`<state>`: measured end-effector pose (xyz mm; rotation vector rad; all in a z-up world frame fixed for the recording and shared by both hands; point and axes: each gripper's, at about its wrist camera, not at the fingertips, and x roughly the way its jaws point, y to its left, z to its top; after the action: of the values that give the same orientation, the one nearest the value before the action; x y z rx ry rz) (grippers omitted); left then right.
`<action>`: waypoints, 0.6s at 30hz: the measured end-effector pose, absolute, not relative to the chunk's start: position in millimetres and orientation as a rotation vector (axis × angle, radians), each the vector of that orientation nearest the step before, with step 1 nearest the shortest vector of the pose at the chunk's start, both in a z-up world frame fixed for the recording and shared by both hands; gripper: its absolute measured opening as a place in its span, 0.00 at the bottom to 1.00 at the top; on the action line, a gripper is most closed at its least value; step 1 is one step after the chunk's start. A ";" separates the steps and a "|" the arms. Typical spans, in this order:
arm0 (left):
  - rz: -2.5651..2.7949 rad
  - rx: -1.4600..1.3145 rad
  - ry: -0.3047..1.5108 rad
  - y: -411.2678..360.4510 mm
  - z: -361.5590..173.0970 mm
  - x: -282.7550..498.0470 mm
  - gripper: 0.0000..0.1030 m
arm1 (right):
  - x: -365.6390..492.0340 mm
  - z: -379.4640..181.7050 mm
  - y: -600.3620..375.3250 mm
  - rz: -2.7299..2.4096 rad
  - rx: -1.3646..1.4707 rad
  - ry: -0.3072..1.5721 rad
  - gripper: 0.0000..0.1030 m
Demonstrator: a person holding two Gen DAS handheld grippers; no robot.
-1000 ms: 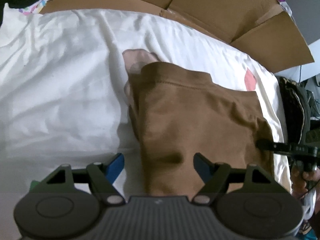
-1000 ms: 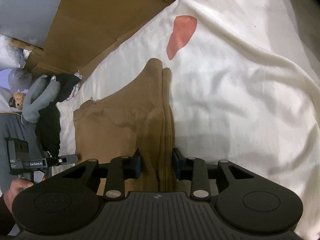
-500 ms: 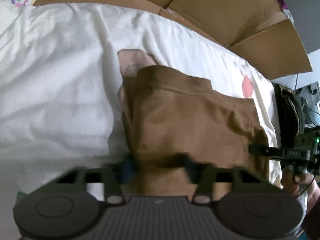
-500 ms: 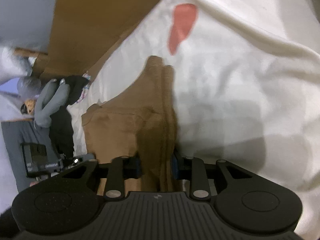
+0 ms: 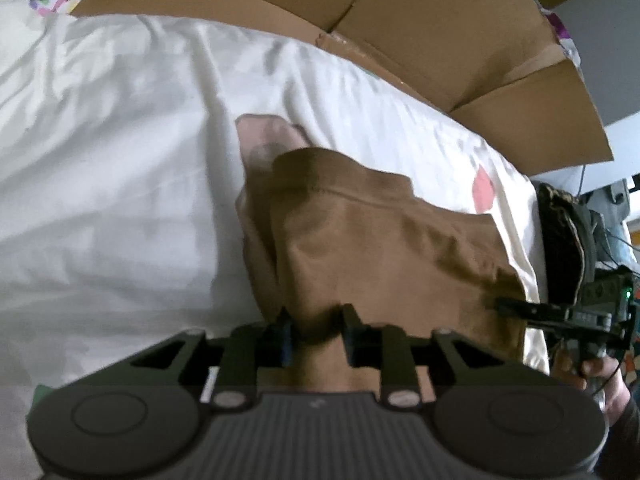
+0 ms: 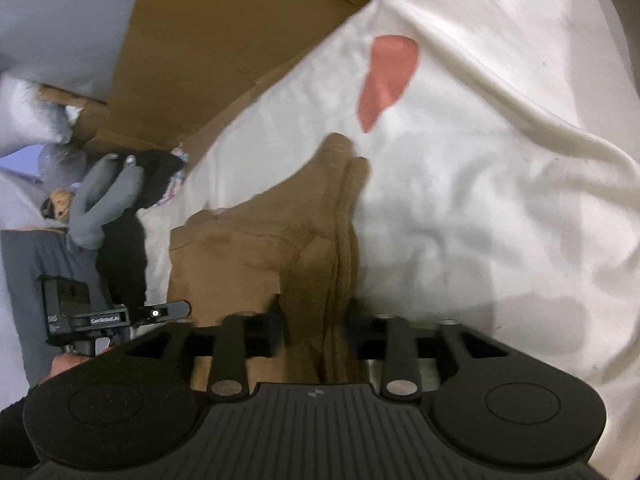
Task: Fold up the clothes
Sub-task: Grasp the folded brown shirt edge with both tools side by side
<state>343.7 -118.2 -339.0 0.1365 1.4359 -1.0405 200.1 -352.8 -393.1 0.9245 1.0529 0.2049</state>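
Note:
A brown garment (image 5: 380, 240) lies folded on a white sheet (image 5: 120, 180), with a pale pink cloth (image 5: 268, 140) showing under its far left corner. My left gripper (image 5: 316, 332) pinches a bunched near edge of the garment between its blue pads, and its jaws are opening slightly. In the right wrist view the garment (image 6: 248, 252) shows a thick folded edge running away from me. My right gripper (image 6: 316, 320) straddles that edge; its jaws are opening, and the fold sits loosely between them.
Flattened cardboard (image 5: 440, 40) borders the sheet's far side. The sheet has a pink patch (image 6: 388, 80). Dark clothes (image 5: 564, 240) are piled past the sheet's right edge, and a grey stuffed thing (image 6: 104, 200) and black cloth lie off its left end. A hand (image 5: 592, 368) holds the other gripper.
The left jaws went from wide open around the garment's near edge to closed on it. The right jaws, shut on the folded edge before, have spread apart.

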 end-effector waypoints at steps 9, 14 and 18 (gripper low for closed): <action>-1.052 0.080 1.488 -114.9 -351.3 349.4 0.37 | 202.0 -405.0 -351.8 0.259 0.950 1.083 0.52; -1.070 0.051 1.492 -120.4 -356.3 350.3 0.37 | 216.1 -405.5 -338.4 0.302 0.921 1.077 0.52; -1.080 -0.032 1.511 -121.4 -364.2 354.5 0.38 | 223.3 -407.8 -337.3 0.315 0.936 1.069 0.49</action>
<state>354.5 -121.4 -364.2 -0.0319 1.5108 -1.0795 223.3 -337.3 -407.8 0.9364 1.0687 0.3152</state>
